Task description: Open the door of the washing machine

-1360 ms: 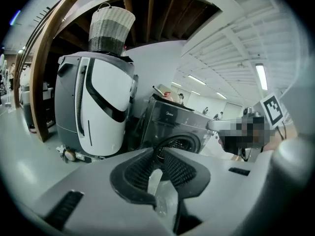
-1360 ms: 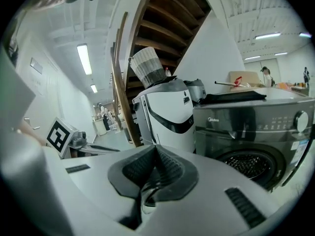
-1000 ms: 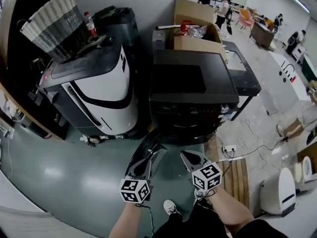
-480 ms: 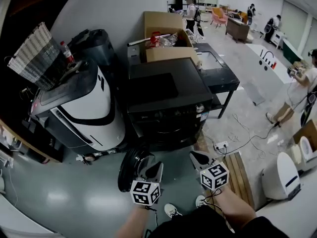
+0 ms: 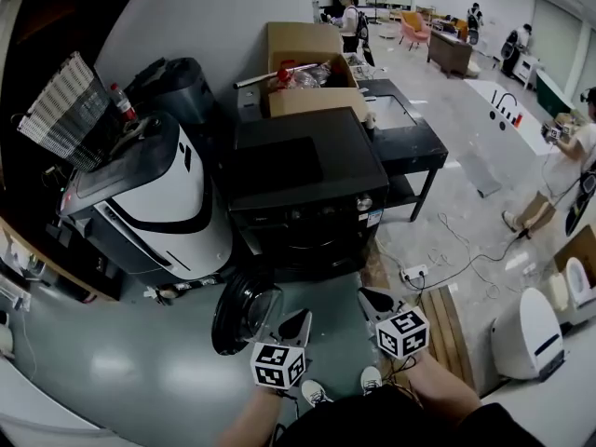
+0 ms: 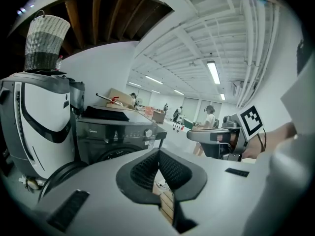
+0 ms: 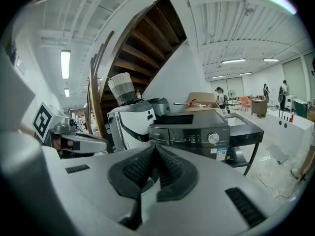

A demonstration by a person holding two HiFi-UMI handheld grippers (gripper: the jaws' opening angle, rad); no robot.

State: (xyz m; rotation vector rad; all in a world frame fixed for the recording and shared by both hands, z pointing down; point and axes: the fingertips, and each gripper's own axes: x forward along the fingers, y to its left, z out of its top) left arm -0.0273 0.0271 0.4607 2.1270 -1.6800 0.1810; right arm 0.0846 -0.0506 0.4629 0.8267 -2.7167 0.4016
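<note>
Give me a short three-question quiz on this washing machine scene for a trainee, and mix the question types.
1. True or false: the door of the black washing machine stands open.
2. What sits on top of the white appliance beside it? A kettle; B woven basket; C laptop.
3. Fill in: the left tongs and right tongs are both ___, with nothing between them.
Key: 1 true; 2 B; 3 shut.
</note>
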